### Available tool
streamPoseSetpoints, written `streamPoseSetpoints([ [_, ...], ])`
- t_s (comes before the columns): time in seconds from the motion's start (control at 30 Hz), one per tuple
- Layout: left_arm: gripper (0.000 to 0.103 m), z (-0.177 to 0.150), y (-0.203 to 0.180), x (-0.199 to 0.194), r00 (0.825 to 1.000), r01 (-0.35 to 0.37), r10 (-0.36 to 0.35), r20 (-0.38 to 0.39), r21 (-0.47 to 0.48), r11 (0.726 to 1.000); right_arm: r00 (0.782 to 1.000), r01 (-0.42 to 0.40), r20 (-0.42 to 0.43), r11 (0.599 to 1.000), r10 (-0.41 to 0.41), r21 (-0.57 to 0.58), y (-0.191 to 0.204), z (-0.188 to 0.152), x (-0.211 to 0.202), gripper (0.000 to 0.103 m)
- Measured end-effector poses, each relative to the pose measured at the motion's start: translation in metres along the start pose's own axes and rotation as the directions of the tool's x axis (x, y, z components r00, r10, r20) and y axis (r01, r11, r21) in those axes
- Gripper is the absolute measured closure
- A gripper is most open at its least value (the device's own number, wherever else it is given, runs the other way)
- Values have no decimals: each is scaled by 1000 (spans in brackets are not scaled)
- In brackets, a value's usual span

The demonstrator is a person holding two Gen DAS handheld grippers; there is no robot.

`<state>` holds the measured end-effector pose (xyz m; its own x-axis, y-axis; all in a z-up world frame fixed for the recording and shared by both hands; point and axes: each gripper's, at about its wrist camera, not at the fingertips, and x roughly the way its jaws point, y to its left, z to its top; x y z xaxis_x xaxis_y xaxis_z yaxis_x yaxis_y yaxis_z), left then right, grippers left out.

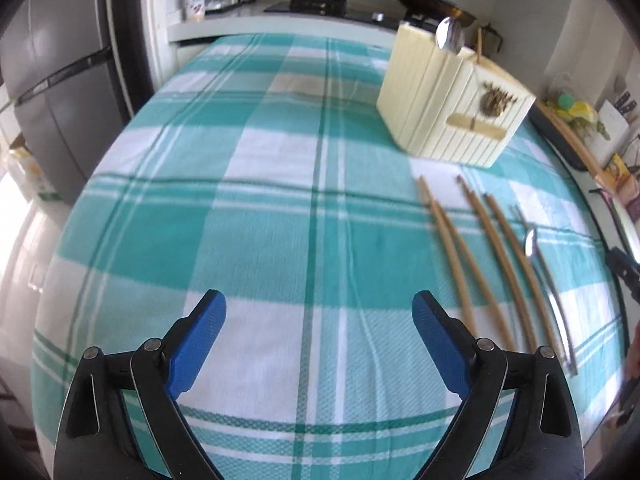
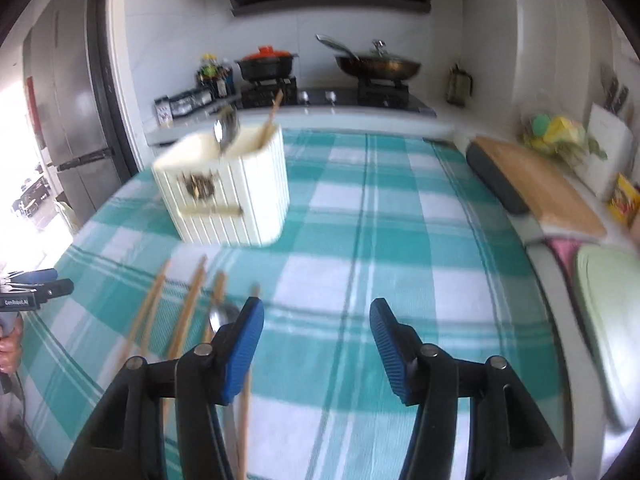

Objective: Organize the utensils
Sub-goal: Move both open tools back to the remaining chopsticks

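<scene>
The chopsticks (image 1: 472,256) and the loose spoon (image 1: 544,280) lie in a row on the checked tabletop (image 1: 280,200) just in front of the cream utensil holder (image 1: 452,108), which already carries a spoon and one chopstick. They look light, stiff, thin and liable to roll or slip; pinch mid-shaft. Both the left claw (image 1: 319,340) and right claw (image 2: 316,348) gape wide, empty, hovering short of the row

I'm counting four tan wooden chopsticks (image 1: 476,256) and one steel spoon (image 1: 538,264) lying on the bench, one ribbed cream plastic utensil holder (image 1: 448,108) keeping one more spoon (image 1: 448,34) and one chopstick (image 1: 479,46).
</scene>
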<state>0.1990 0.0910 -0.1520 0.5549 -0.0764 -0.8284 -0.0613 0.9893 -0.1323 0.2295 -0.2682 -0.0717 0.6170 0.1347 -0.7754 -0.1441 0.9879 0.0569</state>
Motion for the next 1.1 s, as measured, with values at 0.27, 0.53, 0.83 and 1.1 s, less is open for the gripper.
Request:
streamPoseSetpoints([
  [0.27,7,-16,-21,21,994,-97,92,52,84,992,991,108,-87,992,-102,58,-20,-56,26,47],
  [0.53,0,-16,-18,26,995,-92,89,40,84,992,990,120,-83,991,-115,59,-18,-55,29,43],
  [0.83,0,-18,-18,23,995,-92,89,41,83,992,990,121,-83,991,-116,58,-18,-55,30,42],
  [1.1,0,-18,-18,23,996,-79,76,38,84,993,990,121,-83,991,-116,58,-18,-55,31,42],
])
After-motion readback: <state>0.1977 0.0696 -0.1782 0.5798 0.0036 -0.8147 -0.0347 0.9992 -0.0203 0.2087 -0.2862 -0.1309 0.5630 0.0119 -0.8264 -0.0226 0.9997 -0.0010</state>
